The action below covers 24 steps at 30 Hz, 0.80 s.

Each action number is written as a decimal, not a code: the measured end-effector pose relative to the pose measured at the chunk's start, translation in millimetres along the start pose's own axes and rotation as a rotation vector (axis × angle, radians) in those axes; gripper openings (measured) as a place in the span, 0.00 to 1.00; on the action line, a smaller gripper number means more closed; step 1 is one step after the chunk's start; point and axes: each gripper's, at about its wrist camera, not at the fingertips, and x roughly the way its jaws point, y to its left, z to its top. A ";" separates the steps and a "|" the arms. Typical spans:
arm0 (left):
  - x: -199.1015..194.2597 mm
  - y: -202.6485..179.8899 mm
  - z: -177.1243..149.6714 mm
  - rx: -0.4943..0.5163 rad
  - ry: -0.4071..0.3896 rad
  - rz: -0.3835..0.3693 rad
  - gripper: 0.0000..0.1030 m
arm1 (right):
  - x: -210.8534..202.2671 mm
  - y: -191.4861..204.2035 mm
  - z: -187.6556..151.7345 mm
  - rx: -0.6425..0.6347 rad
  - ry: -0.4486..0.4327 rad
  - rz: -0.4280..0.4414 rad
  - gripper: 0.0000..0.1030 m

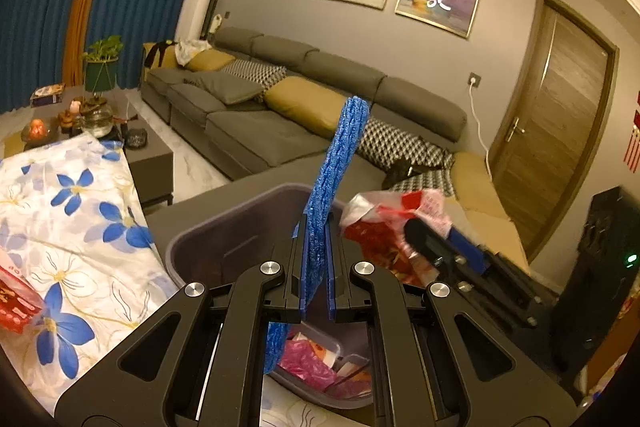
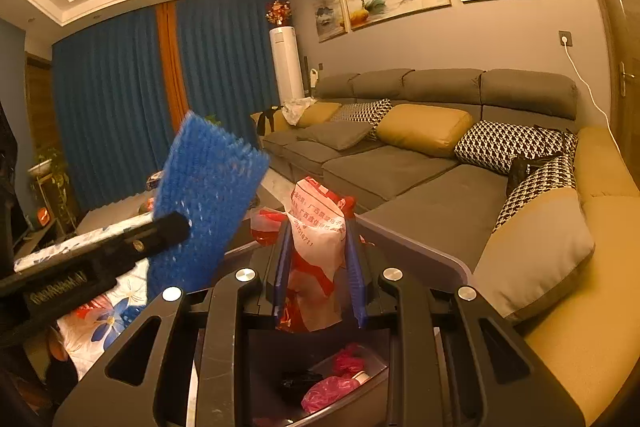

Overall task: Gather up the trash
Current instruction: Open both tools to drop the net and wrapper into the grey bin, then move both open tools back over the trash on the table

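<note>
— Where the left gripper point(image 1: 316, 251) is seen from its own camera, what is found between the fingers point(image 1: 298, 267)?

— A blue foam net sleeve point(image 1: 340, 163) is pinched there, the fingers being closed nearly flat on it; its upper part stands up and leans right, and its lower end hangs below the fingers.

— And the right gripper point(image 2: 318, 267)?

— A crumpled red-and-white printed plastic bag point(image 2: 318, 227) is clamped between its fingers point(image 2: 356, 267), which are kept a little apart by the bag's bulk.

— What is seen under them?

— A grey plastic rectangular bin point(image 1: 224, 227) is seen beneath both grippers, with pink plastic scraps point(image 2: 328, 387) lying at its bottom.

— And farther out?

— A white cloth with blue flowers point(image 1: 80, 211) is spread to the left of the bin, where a red packet point(image 1: 16, 307) lies. A grey sectional sofa point(image 2: 420, 163) with mustard cushions is seen behind.
</note>
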 end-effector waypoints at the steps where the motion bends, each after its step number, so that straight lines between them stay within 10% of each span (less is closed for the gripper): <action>1: 4.5 1.9 -2.1 -0.010 0.012 0.001 0.06 | 0.6 -0.2 -0.6 0.000 0.001 -0.002 0.25; 9: 15.8 9.7 -9.8 -0.031 0.052 0.007 0.10 | 5.5 -2.5 2.9 0.001 0.004 0.001 0.28; 15: 11.9 19.0 -12.7 -0.084 0.045 0.026 0.63 | 9.1 -5.3 1.8 0.006 0.011 0.000 0.45; 24: -35.7 29.7 -20.5 -0.104 -0.011 0.163 0.84 | -20.5 -2.0 2.3 0.006 -0.035 -0.021 0.67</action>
